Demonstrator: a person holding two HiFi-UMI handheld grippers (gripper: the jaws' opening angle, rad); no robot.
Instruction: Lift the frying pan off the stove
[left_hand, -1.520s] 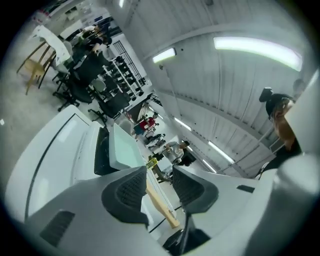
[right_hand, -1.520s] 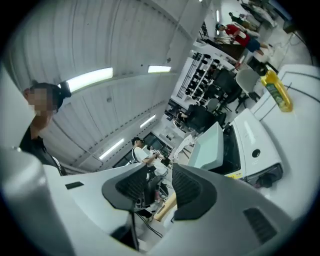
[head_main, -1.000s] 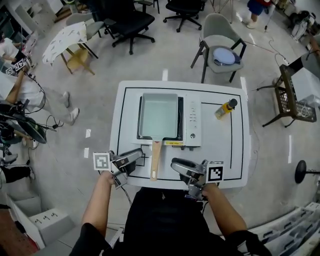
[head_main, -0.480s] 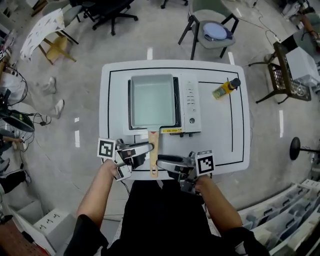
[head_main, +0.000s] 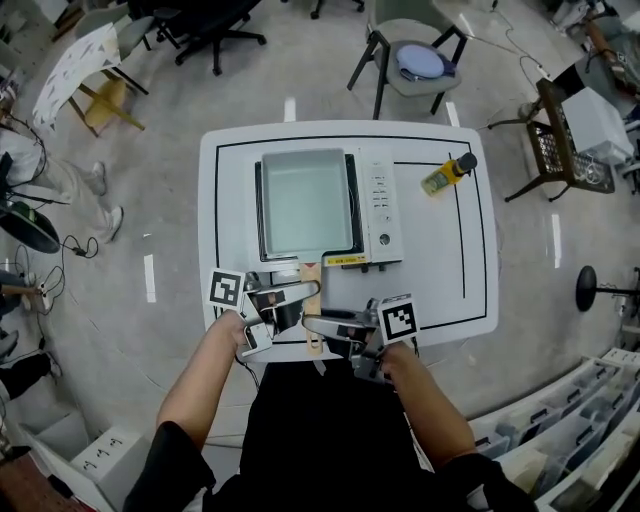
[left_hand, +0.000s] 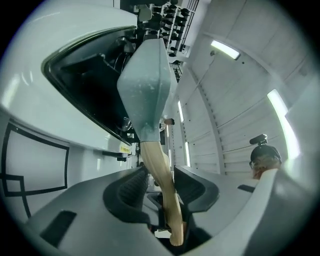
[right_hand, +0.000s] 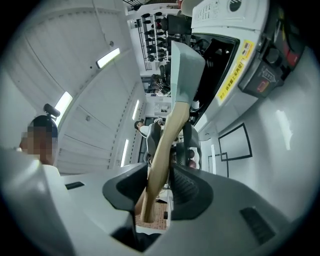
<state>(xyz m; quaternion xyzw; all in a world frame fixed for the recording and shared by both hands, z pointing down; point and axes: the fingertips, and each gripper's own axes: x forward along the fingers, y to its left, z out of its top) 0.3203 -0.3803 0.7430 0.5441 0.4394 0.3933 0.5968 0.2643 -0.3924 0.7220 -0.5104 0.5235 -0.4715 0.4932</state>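
A pale rectangular frying pan (head_main: 305, 200) sits on the white portable stove (head_main: 385, 215), its wooden handle (head_main: 312, 275) pointing at me. My left gripper (head_main: 312, 293) reaches in from the left and my right gripper (head_main: 310, 323) from the right, a little nearer to me. Both straddle the handle. In the left gripper view the handle (left_hand: 157, 165) runs between the closing jaws of the left gripper (left_hand: 161, 180), with a sliver of gap at one pad. In the right gripper view the handle (right_hand: 167, 135) likewise lies between the closing jaws of the right gripper (right_hand: 162, 185). The pan (left_hand: 145, 90) rests flat.
A yellow bottle (head_main: 445, 175) lies on the white table (head_main: 440, 280) to the right of the stove. The table's front edge is just under my grippers. Chairs stand on the floor beyond the table.
Both grippers have moved inward from either side of the handle and now straddle it. The jaws stand narrower than before. The pan has not moved.
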